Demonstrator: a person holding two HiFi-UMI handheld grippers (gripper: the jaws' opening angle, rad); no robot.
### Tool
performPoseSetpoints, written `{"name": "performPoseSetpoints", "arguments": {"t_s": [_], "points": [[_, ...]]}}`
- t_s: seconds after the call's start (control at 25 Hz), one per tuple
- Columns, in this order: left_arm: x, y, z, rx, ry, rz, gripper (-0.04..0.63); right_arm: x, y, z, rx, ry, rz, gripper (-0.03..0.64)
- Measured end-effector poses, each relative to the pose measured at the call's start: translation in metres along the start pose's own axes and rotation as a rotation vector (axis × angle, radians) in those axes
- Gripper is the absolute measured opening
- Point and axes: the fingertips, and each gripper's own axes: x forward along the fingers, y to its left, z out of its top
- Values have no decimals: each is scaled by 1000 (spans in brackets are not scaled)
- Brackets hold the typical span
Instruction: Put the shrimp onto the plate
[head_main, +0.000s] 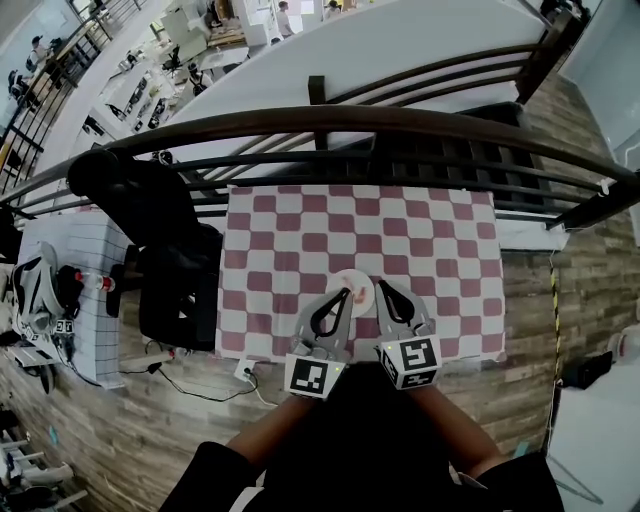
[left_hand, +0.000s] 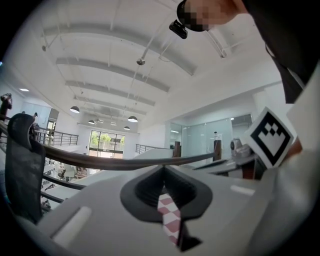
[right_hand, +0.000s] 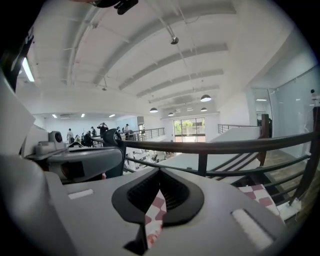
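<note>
Left tool (head_main: 346, 292) and right tool (head_main: 381, 287): jaws shut tip to tip, nothing held. Plate (head_main: 364, 291) on checkered bench (head_main: 270, 235), toward its 6 o'clock edge, at the tool tips. Small reddish shrimp (head_main: 351, 282) lies on the plate.

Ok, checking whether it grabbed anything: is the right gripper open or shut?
Shut, empty. In the right gripper view the right gripper has its jaw tips touching; only the checkered tablecloth shows behind them.
</note>
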Motion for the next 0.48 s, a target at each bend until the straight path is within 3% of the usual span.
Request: {"name": "performPoseSetpoints", "arguments": {"t_s": [0.16, 0.48], "points": [[-3, -1, 3, -8, -8, -11, 8, -14, 6, 26, -9, -129, -7, -2], [-22, 3, 9, -8, -25, -28, 8, -29, 36, 33, -44, -193, -17, -2]]}}
